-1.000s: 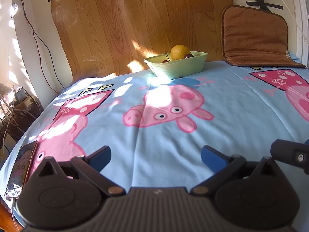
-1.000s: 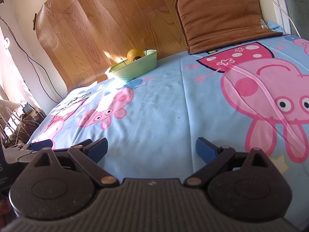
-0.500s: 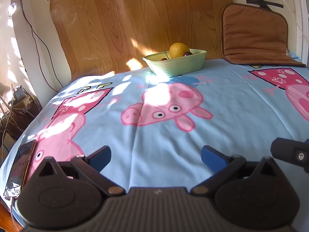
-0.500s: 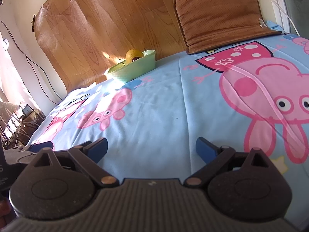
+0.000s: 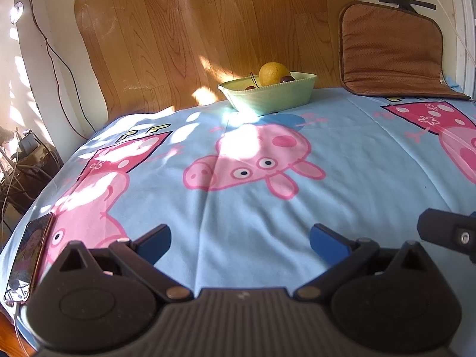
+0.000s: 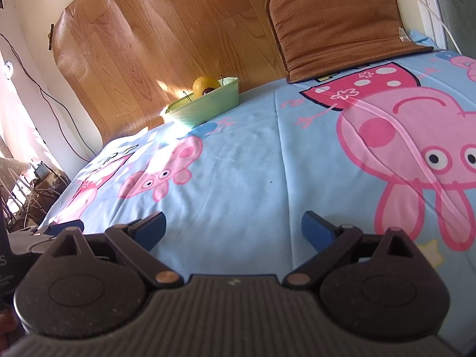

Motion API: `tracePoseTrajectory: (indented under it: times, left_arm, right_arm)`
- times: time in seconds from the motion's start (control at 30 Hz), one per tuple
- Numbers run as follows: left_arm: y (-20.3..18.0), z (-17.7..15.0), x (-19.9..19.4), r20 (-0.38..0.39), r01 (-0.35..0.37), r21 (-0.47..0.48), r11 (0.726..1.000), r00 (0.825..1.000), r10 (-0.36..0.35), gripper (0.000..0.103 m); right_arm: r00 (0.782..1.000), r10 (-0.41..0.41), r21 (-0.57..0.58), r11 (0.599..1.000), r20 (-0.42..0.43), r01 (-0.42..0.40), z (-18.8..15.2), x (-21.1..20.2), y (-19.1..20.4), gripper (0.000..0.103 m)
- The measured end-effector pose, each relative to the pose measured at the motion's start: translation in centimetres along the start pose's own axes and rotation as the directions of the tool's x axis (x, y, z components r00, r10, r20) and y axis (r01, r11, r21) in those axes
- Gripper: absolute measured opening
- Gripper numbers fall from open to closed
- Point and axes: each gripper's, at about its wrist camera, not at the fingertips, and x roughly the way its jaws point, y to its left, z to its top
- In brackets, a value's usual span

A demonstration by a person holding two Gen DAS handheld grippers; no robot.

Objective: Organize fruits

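Blue-padded left gripper [image 5: 239, 239] is hovering wide open over the bed sheet [image 5: 238, 208], holding nothing. Green basket [image 5: 269, 96] is sitting at the sheet's far edge, carrying a yellow fruit [image 5: 272, 73] and dark cherries [image 5: 286, 79]. Right gripper [image 6: 233, 227] is likewise gaping, empty.

A light blue bedsheet [image 5: 238, 208] printed with pink cartoon pigs covers the bed. At its far right corner, a brown padded cushion [image 5: 389, 50] leans against the wall. A wood-grain sheet [image 5: 193, 29] covers the wall along the far edge. A phone [image 5: 28, 255] lies at the near left edge.
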Motion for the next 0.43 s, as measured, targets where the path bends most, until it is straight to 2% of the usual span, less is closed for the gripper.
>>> tracePoseTrajectory:
  times: [0.2, 0.43]
  left_arm:
    - [0.08, 0.05, 0.03, -0.004, 0.012, -0.003, 1.0, 1.0, -0.012, 0.103]
    - [0.13, 0.19, -0.84, 0.032, 0.053, -0.009, 0.999, 0.998, -0.052, 0.103]
  right_arm:
    - [1.0, 0.0, 0.0, 1.0, 0.0, 0.0, 0.03, -0.02, -0.04, 0.099]
    - [1.0, -0.013, -0.026, 1.0, 0.026, 0.013, -0.04, -0.33, 0.29, 0.099]
